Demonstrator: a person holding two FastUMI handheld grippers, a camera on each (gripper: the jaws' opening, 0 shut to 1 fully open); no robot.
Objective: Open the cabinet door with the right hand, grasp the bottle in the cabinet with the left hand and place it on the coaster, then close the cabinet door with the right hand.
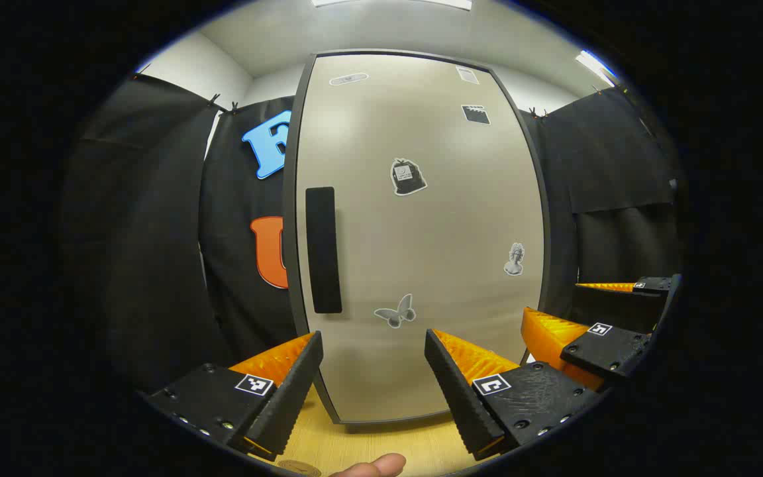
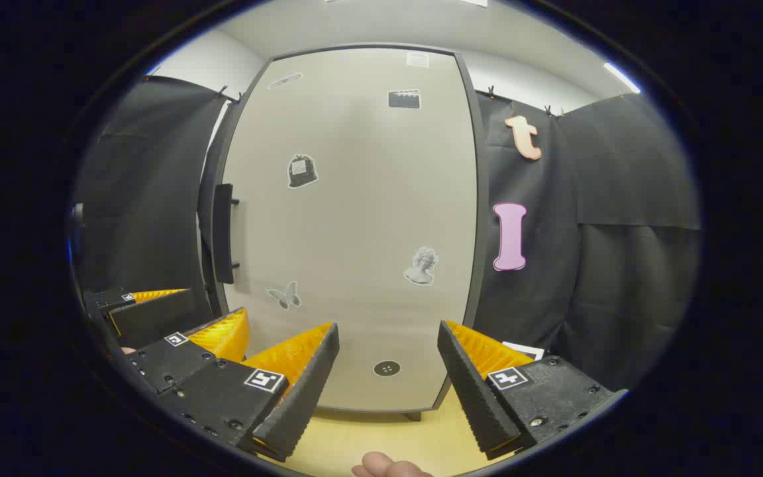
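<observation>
The cabinet (image 1: 414, 265) stands upright on the table with its beige door (image 2: 355, 232) shut, so whatever is inside is hidden. A tall black handle (image 1: 323, 250) runs along the door's left edge, and it also shows side-on as the handle (image 2: 222, 233). My left gripper (image 1: 375, 391) is open a short way in front of the door's lower part, holding nothing. My right gripper (image 2: 388, 384) is also open and holding nothing, level with the door's bottom right. A round brown edge (image 1: 299, 469), perhaps the coaster, lies on the table under my left gripper.
The wooden table (image 2: 368, 437) runs from the cabinet's foot towards me. Black cloth walls close in on both sides. My right gripper (image 1: 552, 299) hovers close beside my left one. A person's fingertip (image 1: 371, 467) peeks in at the bottom.
</observation>
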